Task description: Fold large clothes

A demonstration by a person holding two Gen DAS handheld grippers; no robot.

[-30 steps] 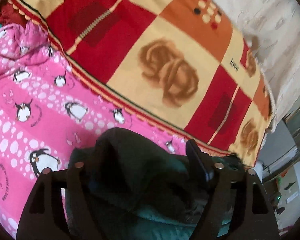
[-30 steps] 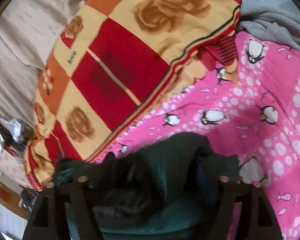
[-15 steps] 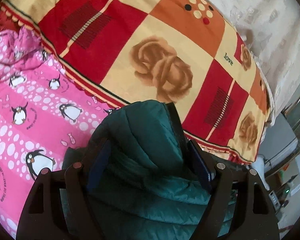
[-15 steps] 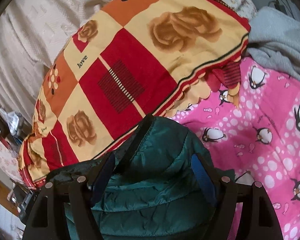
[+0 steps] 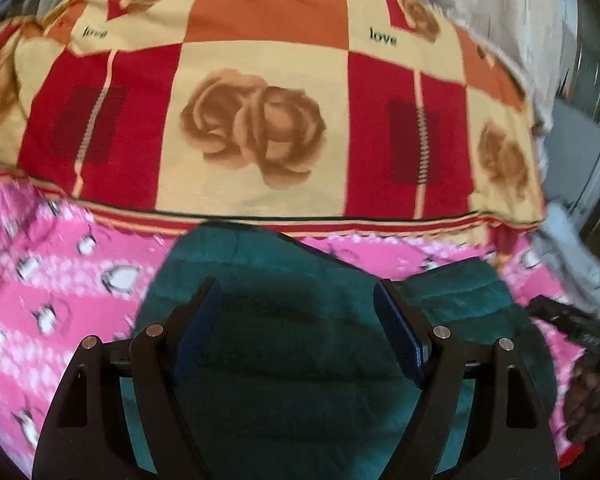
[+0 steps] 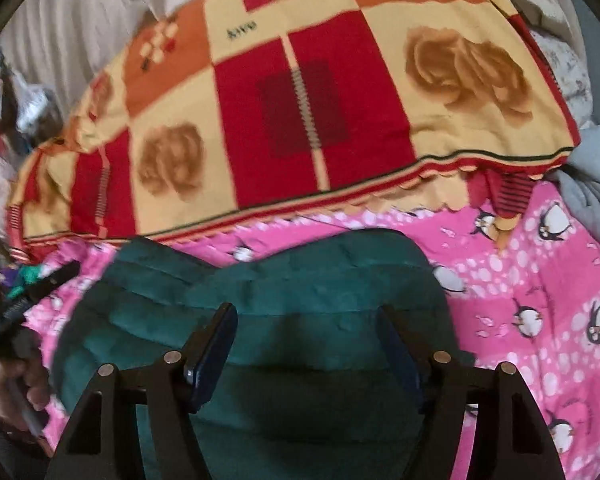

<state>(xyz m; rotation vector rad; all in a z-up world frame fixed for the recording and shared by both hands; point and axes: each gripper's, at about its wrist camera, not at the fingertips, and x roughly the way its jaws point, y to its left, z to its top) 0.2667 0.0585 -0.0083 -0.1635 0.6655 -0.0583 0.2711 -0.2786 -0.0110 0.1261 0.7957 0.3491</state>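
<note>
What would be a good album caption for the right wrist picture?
Open jaws of the right gripper over a green quilted jacket on a pink penguin blanket, a rose-patterned pillow behind.

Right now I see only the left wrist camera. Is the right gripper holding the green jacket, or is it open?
Observer: It is open. The right gripper has its jaws apart over the green jacket and is not pinching it.
Operator: Does anything lie near the jacket on that side?
Observer: Yes, a grey garment lies at the right edge, next to the patterned pillow and apart from the jacket.
</note>
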